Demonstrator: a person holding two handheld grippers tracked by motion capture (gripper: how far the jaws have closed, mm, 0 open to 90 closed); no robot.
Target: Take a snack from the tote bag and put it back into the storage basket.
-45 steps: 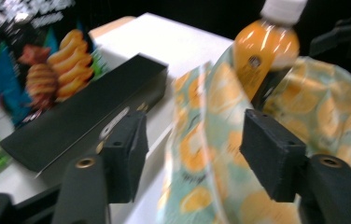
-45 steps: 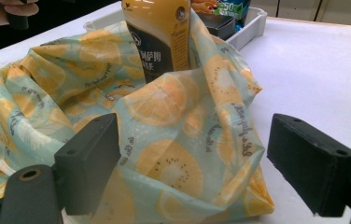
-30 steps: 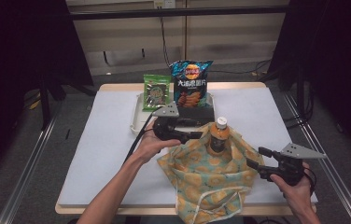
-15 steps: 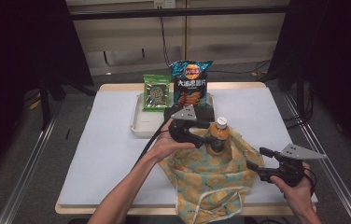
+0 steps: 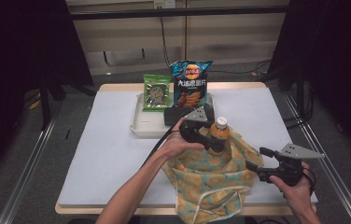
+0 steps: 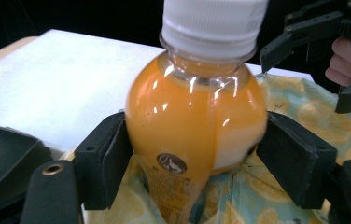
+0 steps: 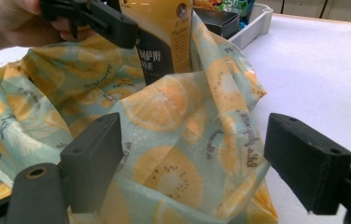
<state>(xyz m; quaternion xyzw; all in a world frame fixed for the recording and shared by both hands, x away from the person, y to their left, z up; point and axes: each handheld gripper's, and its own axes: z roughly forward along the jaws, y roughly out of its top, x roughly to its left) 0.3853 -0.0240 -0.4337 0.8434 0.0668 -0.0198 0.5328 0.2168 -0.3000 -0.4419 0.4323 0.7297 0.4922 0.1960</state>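
Observation:
An orange drink bottle (image 5: 219, 132) with a white cap stands upright in the mouth of a lemon-print cloth bag (image 5: 211, 179). My left gripper (image 5: 209, 140) reaches it from the left. In the left gripper view the bottle (image 6: 192, 116) sits between the jaws of the left gripper (image 6: 192, 158), which have just been opening; the pads flank it closely without squeezing. My right gripper (image 5: 257, 159) is at the bag's right rim. In its own view the right gripper (image 7: 192, 158) has also been opening, with the bag's fabric (image 7: 164, 126) loose between wide jaws.
Behind the bag a white tray (image 5: 138, 123) holds a blue chip bag (image 5: 191, 86), a green snack packet (image 5: 156, 92) and a black box (image 5: 176, 114). The white tabletop (image 5: 108, 149) stretches left. The left gripper's cable (image 5: 157, 144) runs along the forearm.
My left gripper has moved right, from beside the tray up to the bottle, and its jaws now stand around it. The right gripper, bottle and bag have stayed in place.

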